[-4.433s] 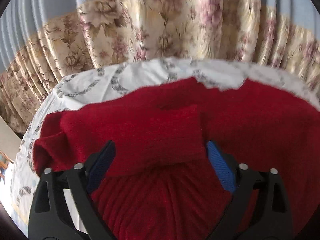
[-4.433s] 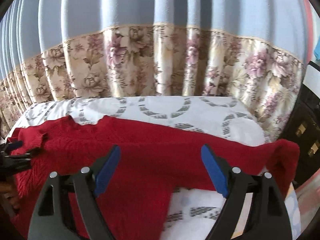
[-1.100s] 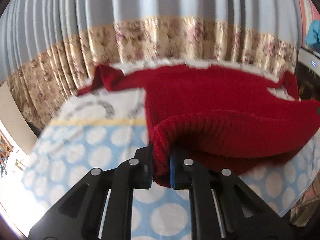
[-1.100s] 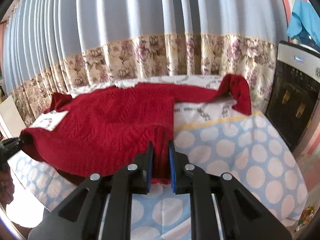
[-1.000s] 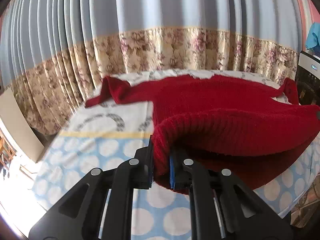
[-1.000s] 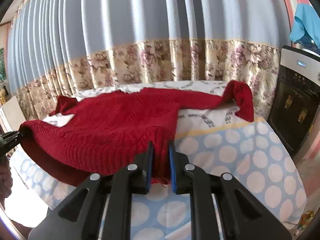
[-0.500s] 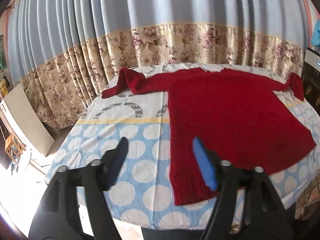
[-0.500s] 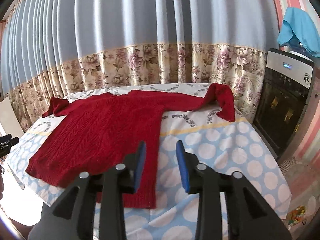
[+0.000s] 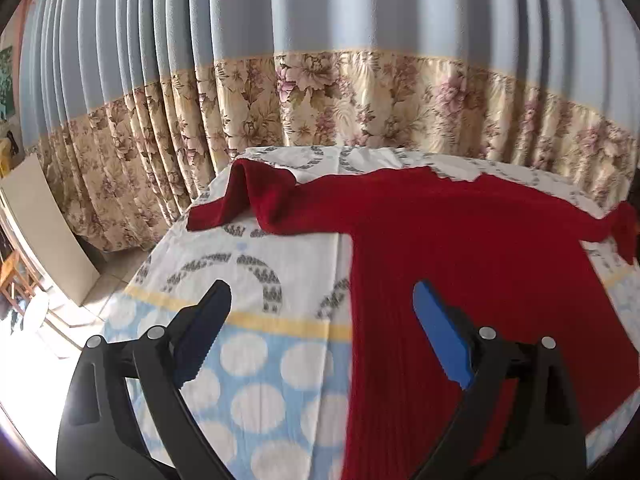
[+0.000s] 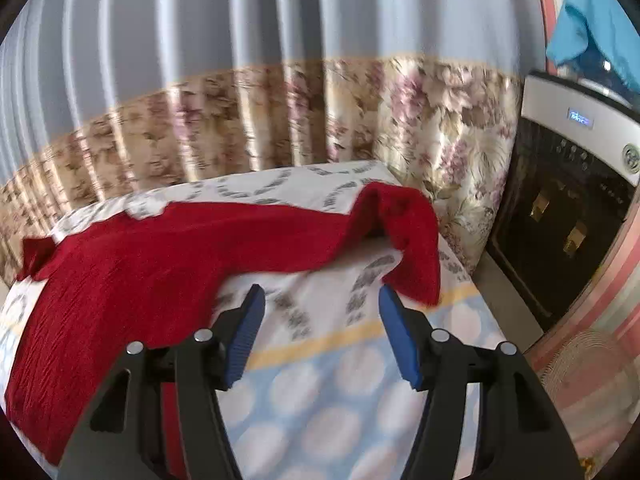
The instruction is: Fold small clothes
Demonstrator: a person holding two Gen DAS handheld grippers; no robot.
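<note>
A red knit sweater point(image 9: 460, 264) lies spread flat on the table, front hem toward me. Its left sleeve point(image 9: 256, 200) bends at the table's far left corner. Its right sleeve point(image 10: 404, 236) humps up and hangs toward the right edge in the right wrist view, where the body point(image 10: 112, 288) lies to the left. My left gripper point(image 9: 320, 312) is open and empty, above the cloth just left of the sweater's side edge. My right gripper point(image 10: 320, 312) is open and empty, above bare cloth near the right sleeve's cuff.
The table point(image 9: 256, 364) wears a white and blue polka-dot cloth with a yellow stripe. Blue and floral curtains point(image 9: 360, 100) hang close behind. A black and white appliance point(image 10: 572, 208) with a blue cloth point(image 10: 592, 28) on top stands at the right. Floor drops off at the left point(image 9: 36, 304).
Both grippers let go of the sweater's hem, which now lies flat. Both have opened wider and moved forward, the left toward the left sleeve side, the right toward the right sleeve.
</note>
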